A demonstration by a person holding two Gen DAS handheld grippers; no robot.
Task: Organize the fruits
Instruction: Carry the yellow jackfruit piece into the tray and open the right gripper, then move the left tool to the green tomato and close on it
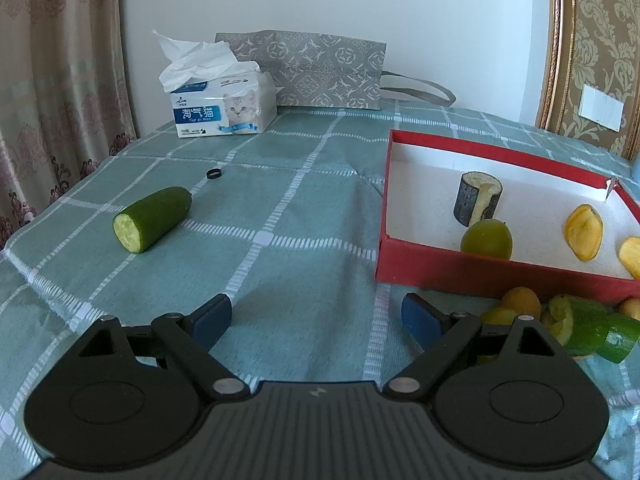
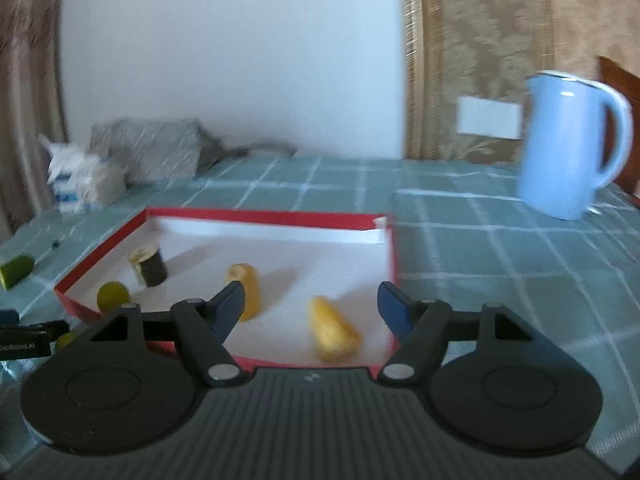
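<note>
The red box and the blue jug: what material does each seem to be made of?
The red box looks like matte cardboard: thin straight walls, white lining, and one corner torn open. The blue jug looks like enamelled metal or glazed ceramic: smooth glossy surface with a pale rim; the blur leaves this open.

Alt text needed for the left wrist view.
Open left gripper hovers over a green checked tablecloth, jaws empty. A cut green cucumber piece lies left; a red cardboard box right holds fruit pieces.

Tissue pack [image 1: 224, 106], patterned bag [image 1: 320, 68], blue kettle [image 2: 568, 144]
</note>
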